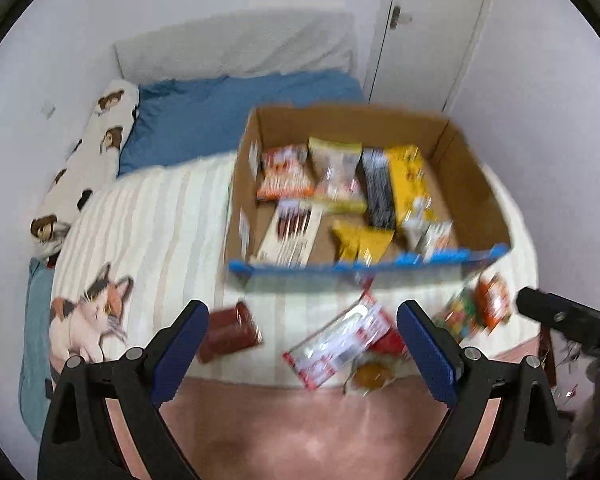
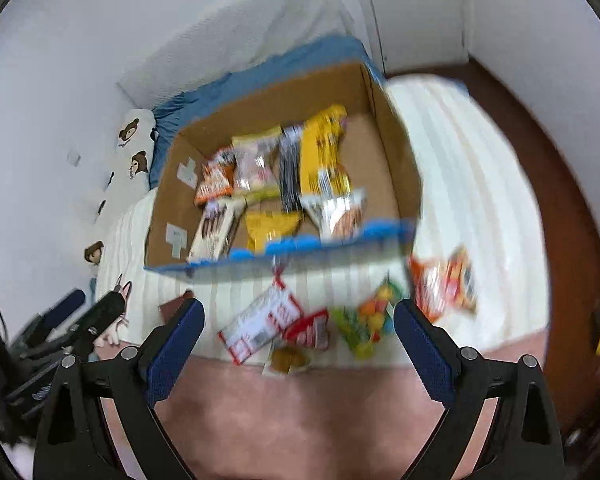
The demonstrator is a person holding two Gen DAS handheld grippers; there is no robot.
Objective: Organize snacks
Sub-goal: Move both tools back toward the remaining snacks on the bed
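Box (image 1: 476, 184) mid-bed, part filled. Loose snacks (image 1: 340, 340) lie along bed's (image 1: 160, 220) near edge. Left gripper (image 1: 302, 344) and right gripper (image 2: 298, 340) both wide, empty. Step: between picks. Next: descend onto one packet

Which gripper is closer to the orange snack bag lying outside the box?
Right. The orange bag lies just beyond the right gripper's right-hand finger, while the left gripper hovers further left, over the red-and-white packet. Both stand open, holding nothing.

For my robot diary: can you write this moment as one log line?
left gripper: open, empty | right gripper: open, empty | box: part filled | loose snacks: on bed
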